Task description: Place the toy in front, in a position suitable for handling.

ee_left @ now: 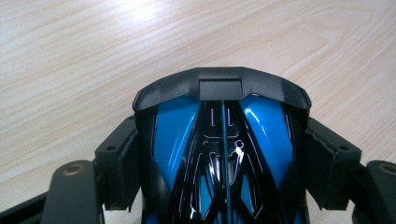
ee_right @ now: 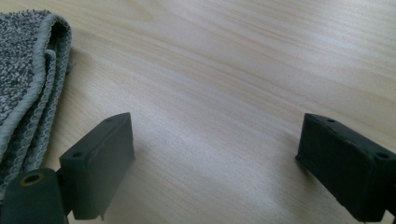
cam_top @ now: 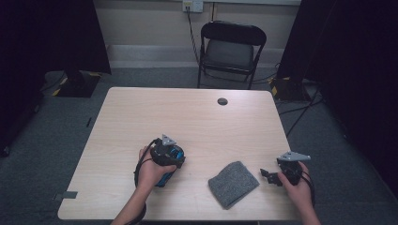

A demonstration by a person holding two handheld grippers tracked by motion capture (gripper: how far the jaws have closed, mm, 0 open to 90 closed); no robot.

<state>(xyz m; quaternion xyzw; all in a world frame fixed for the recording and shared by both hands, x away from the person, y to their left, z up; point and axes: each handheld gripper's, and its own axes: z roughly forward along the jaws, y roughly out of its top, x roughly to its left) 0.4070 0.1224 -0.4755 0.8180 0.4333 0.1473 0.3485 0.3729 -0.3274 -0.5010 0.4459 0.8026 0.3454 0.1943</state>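
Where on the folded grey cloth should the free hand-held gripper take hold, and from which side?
Grip the stacked hemmed edge of the grey cloth nearest the right hand-held gripper, coming in low from the cloth's right. Its layers lie flat on the table, so probably only that raised edge fits between the open jaws.

The counter (ee_left: 70, 56) is showing pale, smooth wood grain; the toy car (ee_left: 224, 154) is gleaming glossy blue-black plastic; the cloth (ee_right: 23, 70) is looking nubbly grey terry.

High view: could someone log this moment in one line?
left gripper: shut on glossy blue-black toy car | right gripper: open, empty | folded grey towel: on wooden table
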